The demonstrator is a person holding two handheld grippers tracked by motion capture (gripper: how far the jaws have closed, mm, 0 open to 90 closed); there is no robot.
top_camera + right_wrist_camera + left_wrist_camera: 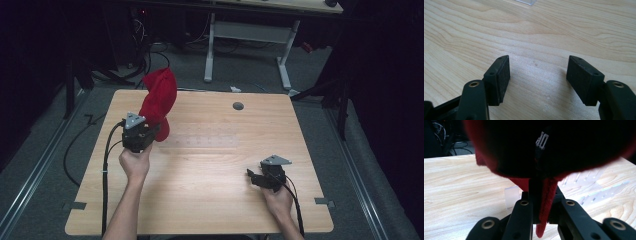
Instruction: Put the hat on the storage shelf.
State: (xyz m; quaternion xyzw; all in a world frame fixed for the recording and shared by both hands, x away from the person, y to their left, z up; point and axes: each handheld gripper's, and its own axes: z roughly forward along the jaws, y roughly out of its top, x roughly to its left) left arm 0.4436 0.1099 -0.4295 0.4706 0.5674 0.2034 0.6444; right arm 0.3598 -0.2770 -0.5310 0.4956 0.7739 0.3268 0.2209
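The red knit hat (159,100) hangs in the air above the far left part of the table (210,200), lifted clear of the wood and standing up from the left gripper (150,131) like a soft sack. In the left gripper view the hat's rim (546,202) runs down between the 2 black jaws, which are closed tight on that 1 strip of fabric, while the dark inside of the hat with a small white-lettered label (541,141) looms just above.

I judge the hat light, soft and limp: it will fold, sag and swing with any move and cannot break. It looks fuzzy, not slippery, so a pinch on a doubled edge should hold. The rim is the best place to take it, being the thickest and firmest part; a second hold on the opposite side of the rim would spread the opening, whereas a pinch on the crown would only bunch the cloth.

The right gripper (254,176) rests low near the right front of the table, well apart from the hat. Its 2 pads (500,80) stand wide apart with nothing between them, bare wood below.

A flat clear plastic piece (512,196) lies on the table just beyond the left gripper; whether it is a tray or holder, and whether it holds anything, I cannot tell. A round grommet hole (238,106) sits near the far edge.
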